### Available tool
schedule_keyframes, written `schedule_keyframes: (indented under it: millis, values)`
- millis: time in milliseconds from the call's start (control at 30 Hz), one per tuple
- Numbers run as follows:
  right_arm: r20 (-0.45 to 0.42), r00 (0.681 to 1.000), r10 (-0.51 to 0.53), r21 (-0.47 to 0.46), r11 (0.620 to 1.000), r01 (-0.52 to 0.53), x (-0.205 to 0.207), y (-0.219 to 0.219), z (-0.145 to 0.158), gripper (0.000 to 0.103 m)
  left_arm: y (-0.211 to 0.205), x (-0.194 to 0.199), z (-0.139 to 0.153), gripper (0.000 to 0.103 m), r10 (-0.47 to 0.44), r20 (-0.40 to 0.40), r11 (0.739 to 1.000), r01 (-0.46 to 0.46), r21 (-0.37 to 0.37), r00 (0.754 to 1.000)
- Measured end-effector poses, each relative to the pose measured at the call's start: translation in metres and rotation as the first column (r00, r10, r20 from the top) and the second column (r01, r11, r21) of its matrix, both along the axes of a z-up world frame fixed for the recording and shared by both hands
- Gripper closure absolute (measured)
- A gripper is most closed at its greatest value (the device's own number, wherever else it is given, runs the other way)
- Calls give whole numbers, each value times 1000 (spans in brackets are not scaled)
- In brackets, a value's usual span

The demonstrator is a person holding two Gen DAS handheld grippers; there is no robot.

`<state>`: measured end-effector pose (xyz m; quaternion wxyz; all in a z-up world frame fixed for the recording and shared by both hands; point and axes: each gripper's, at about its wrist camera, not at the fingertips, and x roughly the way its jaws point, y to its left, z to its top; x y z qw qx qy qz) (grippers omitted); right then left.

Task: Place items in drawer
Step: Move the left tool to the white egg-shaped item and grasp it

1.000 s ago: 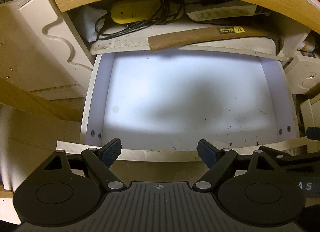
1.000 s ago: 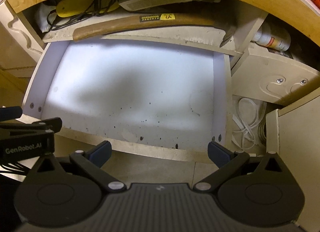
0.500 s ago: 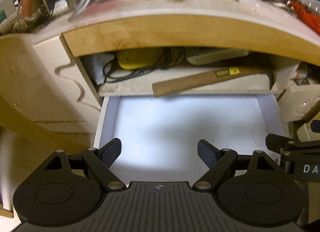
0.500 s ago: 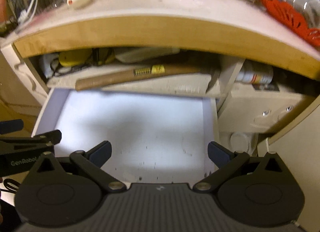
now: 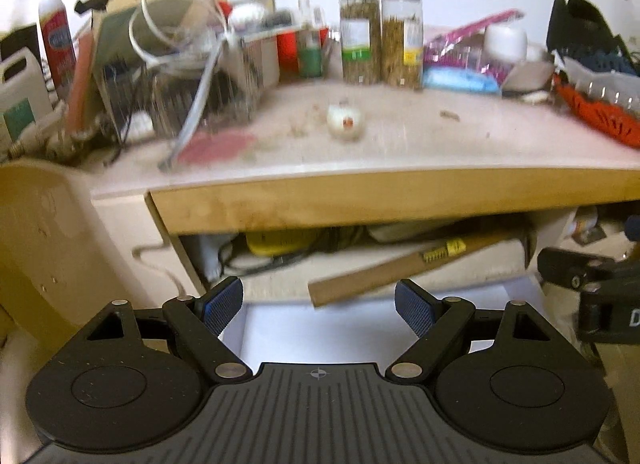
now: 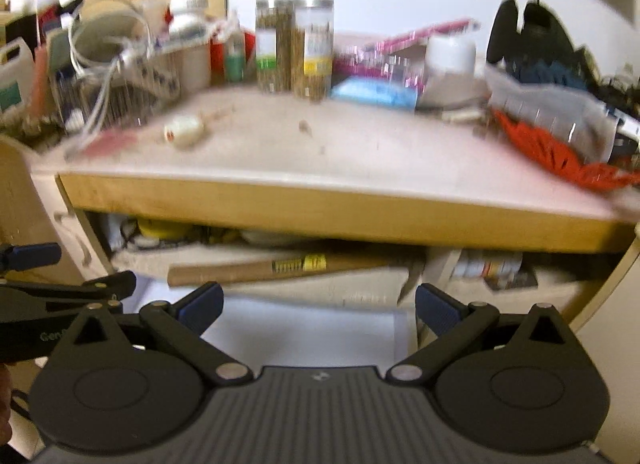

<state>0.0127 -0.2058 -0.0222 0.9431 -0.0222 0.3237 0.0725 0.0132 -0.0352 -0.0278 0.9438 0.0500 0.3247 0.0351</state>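
Note:
The white drawer (image 5: 320, 332) stands pulled out below the worktop, with nothing in the part of it that shows; it also shows in the right wrist view (image 6: 304, 332). A small white roll with a red centre (image 5: 346, 123) lies on the worktop (image 5: 420, 144), also seen in the right wrist view (image 6: 184, 131). My left gripper (image 5: 319, 306) is open and empty above the drawer's front. My right gripper (image 6: 319, 310) is open and empty beside it. Both frames are blurred by motion.
A wooden-handled hammer (image 5: 400, 268) lies on the shelf above the drawer, beside a yellow device (image 5: 276, 242). Two tall jars (image 5: 380, 36), a wire rack with cables (image 5: 180, 76), bottles, a pink packet and an orange mat (image 6: 560, 152) crowd the worktop's back and sides.
Both grippers have lifted and tilted up from looking down into the drawer to facing the worktop. The jaws stayed open and empty.

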Motion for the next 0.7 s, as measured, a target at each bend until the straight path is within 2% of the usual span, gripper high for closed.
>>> schedule_keyframes:
  millis: [167, 367, 533, 700]
  values:
    - [98, 995, 2, 22, 1000, -4, -6, -4, 16, 1, 3, 1, 6, 19, -9, 46, 1000, 10, -15, 999]
    - [183, 983, 0, 34, 999, -6, -12, -7, 30, 1, 2, -9, 18, 19, -33, 169, 999, 36, -13, 985]
    - [208, 978, 7, 32, 999, -14, -14, -5, 35, 1, 2, -13, 26, 19, -29, 236, 999, 35, -21, 971]
    - [211, 977, 10, 33, 999, -18, -17, -6, 35, 1, 5, -13, 27, 19, -9, 255, 999, 21, -45, 967]
